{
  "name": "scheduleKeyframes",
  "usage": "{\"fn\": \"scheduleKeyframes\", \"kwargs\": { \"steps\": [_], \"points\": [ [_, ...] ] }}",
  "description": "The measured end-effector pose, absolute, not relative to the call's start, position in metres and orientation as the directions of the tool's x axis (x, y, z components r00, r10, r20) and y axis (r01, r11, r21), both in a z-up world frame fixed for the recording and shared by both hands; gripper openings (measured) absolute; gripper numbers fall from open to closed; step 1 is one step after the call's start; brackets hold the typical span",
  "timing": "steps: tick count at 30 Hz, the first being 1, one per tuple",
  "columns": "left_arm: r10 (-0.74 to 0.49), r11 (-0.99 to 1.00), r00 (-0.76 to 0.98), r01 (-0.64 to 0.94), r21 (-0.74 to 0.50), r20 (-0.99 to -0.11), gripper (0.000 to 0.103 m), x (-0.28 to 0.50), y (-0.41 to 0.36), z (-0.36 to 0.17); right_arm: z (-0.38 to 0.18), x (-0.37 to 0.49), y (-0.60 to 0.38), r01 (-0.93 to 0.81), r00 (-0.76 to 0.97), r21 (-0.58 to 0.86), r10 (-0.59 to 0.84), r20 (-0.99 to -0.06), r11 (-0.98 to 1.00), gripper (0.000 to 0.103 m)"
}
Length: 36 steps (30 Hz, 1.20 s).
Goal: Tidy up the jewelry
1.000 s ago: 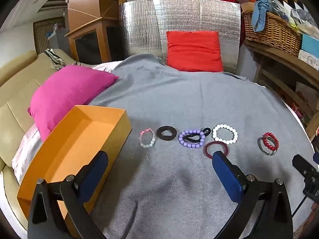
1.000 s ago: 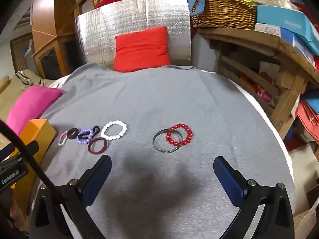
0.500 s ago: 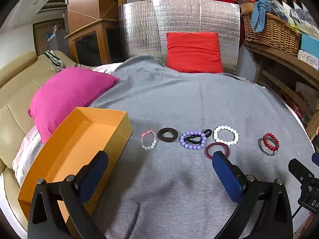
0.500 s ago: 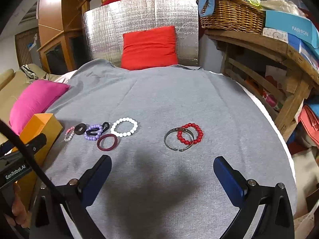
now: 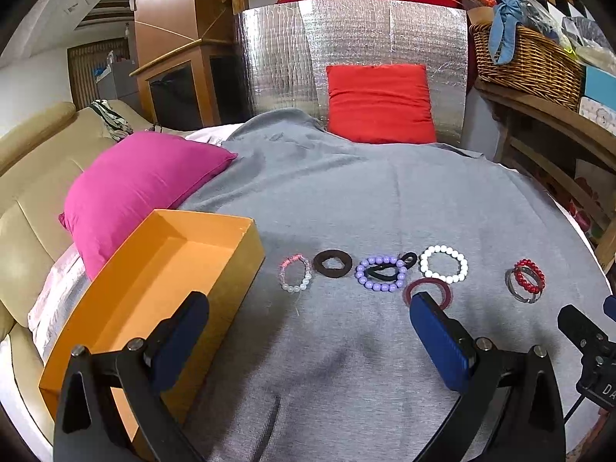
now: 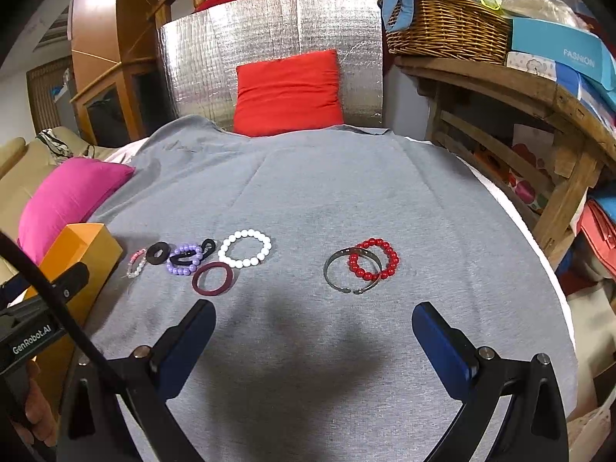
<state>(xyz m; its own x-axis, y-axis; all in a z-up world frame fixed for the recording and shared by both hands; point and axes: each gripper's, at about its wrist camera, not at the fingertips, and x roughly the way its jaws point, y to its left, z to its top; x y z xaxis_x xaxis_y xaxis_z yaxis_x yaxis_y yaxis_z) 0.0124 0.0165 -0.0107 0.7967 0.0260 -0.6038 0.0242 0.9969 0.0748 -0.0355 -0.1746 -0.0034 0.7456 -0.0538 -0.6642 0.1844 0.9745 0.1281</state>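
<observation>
At lower left your orange box (image 5: 154,288) sat open. Across mid-frame lay the pink-and-clear bracelet (image 5: 295,278), purple bead bracelet (image 5: 380,273), white bead bracelet (image 5: 443,264) and red bead bracelet (image 6: 374,259). Your left gripper (image 5: 308,342) and right gripper (image 6: 312,346) gaped wide, holding nothing.

left claw (image 5: 308,340): blue pads | black frame | silver screws

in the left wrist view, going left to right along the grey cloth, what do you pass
orange box → pink and clear bead bracelet → black scrunchie → purple bead bracelet → white bead bracelet → red bead bracelet, which overlaps a silver bangle. The maroon ring is left out: the finger hides part of it.
</observation>
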Motion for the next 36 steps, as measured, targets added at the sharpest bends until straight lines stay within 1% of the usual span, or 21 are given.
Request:
{"fn": "scheduleKeyframes", "kwargs": {
  "steps": [16,25,31,36],
  "points": [
    [0.032,0.996,0.796,0.026,0.086,-0.605,0.103,0.012,0.017,-0.010,-0.005,-0.033,-0.174,0.185,0.743,0.130,-0.052,-0.668,0.974,0.103],
    [0.030,0.995,0.784,0.033,0.090,-0.620,0.103,0.014,0.014,-0.015,-0.007,-0.032,-0.180,0.199,0.737,0.131,-0.060,-0.673,0.971,0.103],
    [0.008,0.996,0.751,0.053,0.072,-0.660,0.103,0.027,0.016,-0.023,-0.012,-0.029,-0.199,0.218,0.723,0.137,-0.065,-0.688,0.966,0.103],
    [-0.011,0.995,0.699,0.076,0.059,-0.715,0.103,0.046,0.020,-0.037,-0.026,-0.017,-0.222,0.217,0.690,0.190,-0.013,-0.724,0.958,0.103]
  ]
}}
